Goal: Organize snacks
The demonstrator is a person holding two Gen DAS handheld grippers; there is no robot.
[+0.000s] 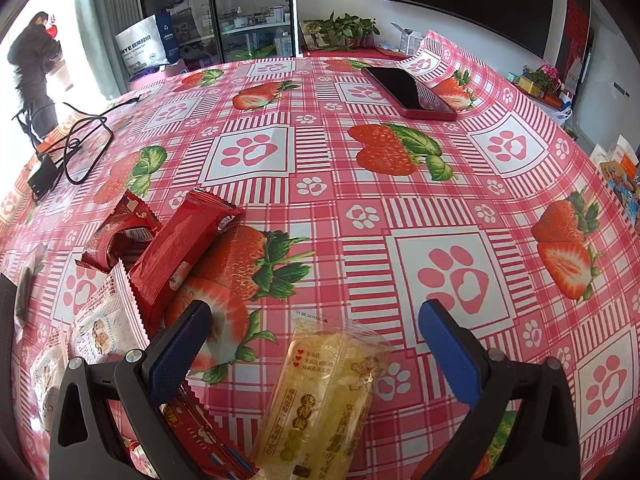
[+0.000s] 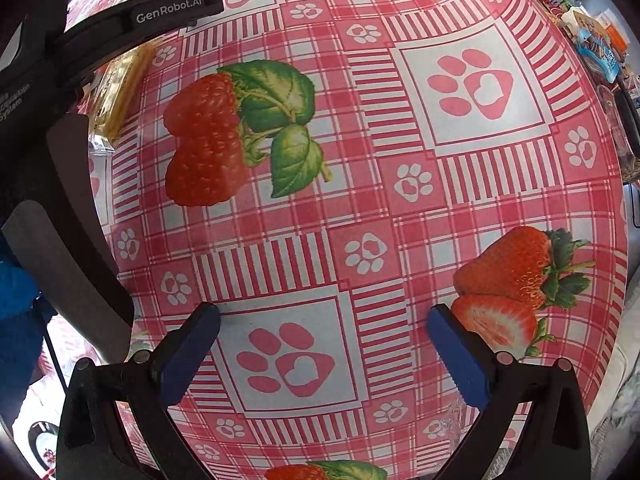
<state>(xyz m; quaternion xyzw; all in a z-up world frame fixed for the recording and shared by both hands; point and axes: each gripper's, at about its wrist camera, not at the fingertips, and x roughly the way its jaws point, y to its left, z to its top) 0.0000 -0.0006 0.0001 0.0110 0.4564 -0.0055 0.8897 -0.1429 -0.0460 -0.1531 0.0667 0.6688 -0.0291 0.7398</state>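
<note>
Snacks (image 1: pixel 192 252) loose on tablecloth (image 1: pixel 360 208) — uncontained

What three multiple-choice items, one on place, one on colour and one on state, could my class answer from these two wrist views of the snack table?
1. Where does the yellow snack pack lie?
A. on the phone
B. between the open fingers of the left hand-held gripper
C. on the black cable

2. What colour is the phone's casing?
A. red
B. green
C. white

3. How is the right hand-held gripper?
A. shut on a red pack
B. shut on a cable
C. open, holding nothing

Answers:
1 B: the pack sits in the gap between the blue pads.
2 A: its edge shows red.
3 C: only the tablecloth shows between its fingers.
</note>
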